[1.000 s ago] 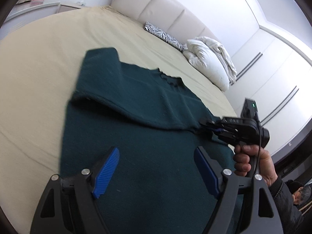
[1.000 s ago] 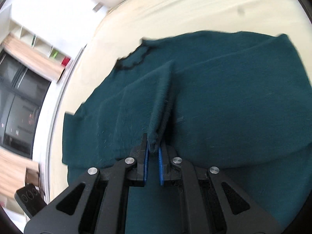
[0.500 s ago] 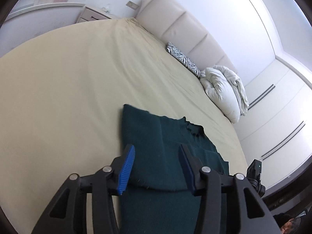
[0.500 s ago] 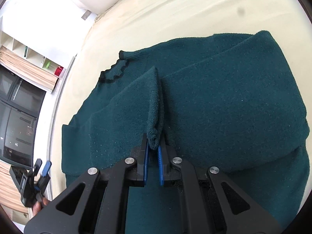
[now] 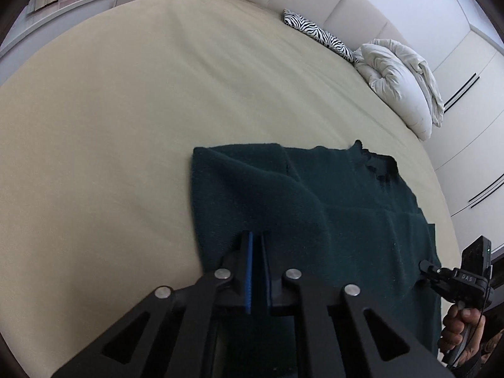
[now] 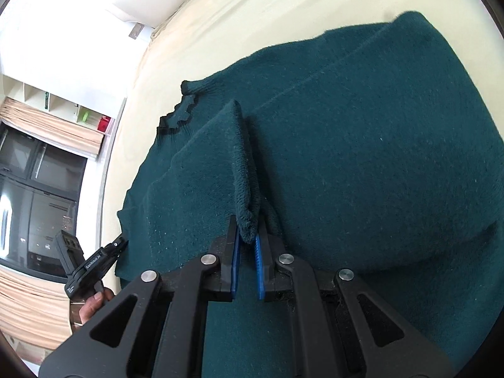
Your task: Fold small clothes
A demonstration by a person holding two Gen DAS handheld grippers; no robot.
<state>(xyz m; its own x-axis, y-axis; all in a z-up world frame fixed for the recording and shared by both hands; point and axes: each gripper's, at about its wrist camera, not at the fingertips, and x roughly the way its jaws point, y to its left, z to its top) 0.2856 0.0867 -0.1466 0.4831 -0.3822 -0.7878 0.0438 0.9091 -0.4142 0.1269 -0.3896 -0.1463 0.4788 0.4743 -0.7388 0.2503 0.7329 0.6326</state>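
Note:
A dark green sweater (image 5: pixel 330 214) lies spread on the beige bed (image 5: pixel 126 110), its black-trimmed collar toward the headboard. In the left wrist view my left gripper (image 5: pixel 256 236) sits at the sweater's left side, jaws closing to a thin slit with cloth pinched at the tips. The right wrist view shows my right gripper (image 6: pixel 249 236) shut on a raised ridge of the sweater (image 6: pixel 362 157), which stands up from the blue pads (image 6: pixel 235 252). Each view also catches the other gripper at the garment's edge: the right gripper (image 5: pixel 423 264) and the left gripper (image 6: pixel 121 242).
A zebra-print pillow (image 5: pixel 318 31) and a bundled white duvet (image 5: pixel 400 82) lie by the padded headboard. Bare beige sheet stretches left of and beyond the sweater. A person's hand (image 5: pixel 460 330) holds the right gripper's handle. White wardrobe doors stand to the right.
My left gripper went from wide open over the sweater's middle to its left side and closed there. The right gripper kept its hold on the ridge and barely shifted.

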